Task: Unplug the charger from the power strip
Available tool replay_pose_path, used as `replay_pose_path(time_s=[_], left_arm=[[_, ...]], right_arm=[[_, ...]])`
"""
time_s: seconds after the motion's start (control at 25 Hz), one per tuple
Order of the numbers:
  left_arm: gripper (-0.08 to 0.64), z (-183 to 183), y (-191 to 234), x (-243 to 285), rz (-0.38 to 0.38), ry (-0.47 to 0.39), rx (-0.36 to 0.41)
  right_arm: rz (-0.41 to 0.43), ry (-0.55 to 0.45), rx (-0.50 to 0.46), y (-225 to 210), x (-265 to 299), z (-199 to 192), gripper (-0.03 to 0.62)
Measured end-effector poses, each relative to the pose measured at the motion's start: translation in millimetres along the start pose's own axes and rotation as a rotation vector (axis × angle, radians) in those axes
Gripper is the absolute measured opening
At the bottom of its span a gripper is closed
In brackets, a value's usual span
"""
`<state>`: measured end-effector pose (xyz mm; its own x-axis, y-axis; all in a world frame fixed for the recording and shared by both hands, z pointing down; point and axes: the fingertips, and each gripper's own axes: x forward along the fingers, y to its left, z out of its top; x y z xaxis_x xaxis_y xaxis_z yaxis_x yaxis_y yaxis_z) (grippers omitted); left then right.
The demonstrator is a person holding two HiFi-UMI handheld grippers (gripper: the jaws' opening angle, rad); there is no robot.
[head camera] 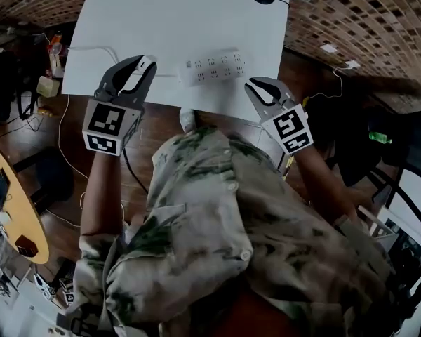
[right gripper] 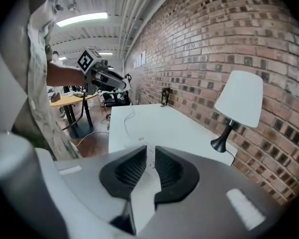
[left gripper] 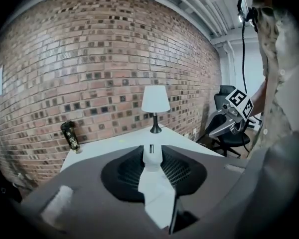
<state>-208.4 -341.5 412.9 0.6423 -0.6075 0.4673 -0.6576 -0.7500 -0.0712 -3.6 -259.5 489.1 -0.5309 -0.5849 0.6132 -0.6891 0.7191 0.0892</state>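
While left gripper [head camera: 142, 64] fingers clamp the white charger [left gripper: 154, 183] at the counter [head camera: 161, 20] edge, clear of the power strip [head camera: 214, 67] (lying between both grippers), right gripper [head camera: 257, 83] fingers sit closed, empty.

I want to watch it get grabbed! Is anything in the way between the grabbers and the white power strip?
Nothing visible does. The left gripper and right gripper sit either side of the power strip, with bare table between.
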Motion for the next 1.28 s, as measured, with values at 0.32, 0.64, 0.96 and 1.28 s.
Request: replay_pose_path(time_s=[0.32,0.64,0.96,1.28], left_arm=[[0.107,1.0,-128.1,-84.6,0.137,-0.041,-0.111],[0.107,-21.0,-253.4,-180.3,0.208,0.033,-0.132],[0.107,-26.8,-311.7,-232.2,0.182,-0.002,-0.141],[0.107,-55.5,-370.7,-307.0,0.104,-0.101,-0.105]], right_arm=[[0.085,-0.126,-0.096,50.3,-105.6,-27.2,0.057],[0.212,-0.121,-0.152,121.4,-188.8,-87.1,0.051],[0.227,-0.117,-0.149,178.2,-244.1,-113.1,0.048],[0.158,-0.166,-0.135,275.1,-278.9,-91.2,0.051]])
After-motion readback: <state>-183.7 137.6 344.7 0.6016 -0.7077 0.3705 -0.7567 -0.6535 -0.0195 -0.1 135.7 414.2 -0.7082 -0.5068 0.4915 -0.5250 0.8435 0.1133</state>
